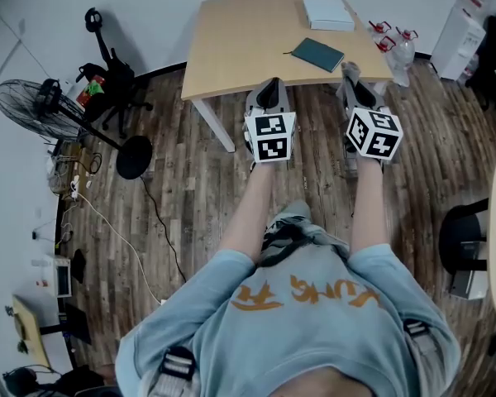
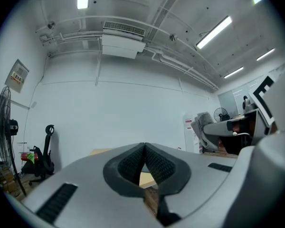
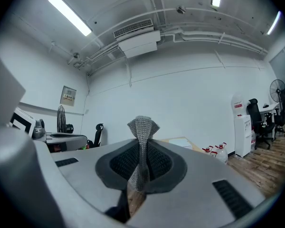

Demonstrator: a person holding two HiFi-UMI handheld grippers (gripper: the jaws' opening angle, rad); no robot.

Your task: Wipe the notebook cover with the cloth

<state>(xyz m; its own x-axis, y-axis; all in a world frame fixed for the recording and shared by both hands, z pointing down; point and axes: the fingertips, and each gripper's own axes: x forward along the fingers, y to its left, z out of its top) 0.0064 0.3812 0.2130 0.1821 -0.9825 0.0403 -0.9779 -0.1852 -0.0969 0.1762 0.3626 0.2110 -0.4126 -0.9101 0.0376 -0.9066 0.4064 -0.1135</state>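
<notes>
Jaws of right gripper pinch cloth; notebook well ahead.

Quick tally: two tools up, the left tool and the right tool, and just one cloth in play. One bench out front, carrying one notebook and one white box, so two items on top. On the floor, one standing fan and at least two red-capped bottles, too bunched together for an exact count.
</notes>
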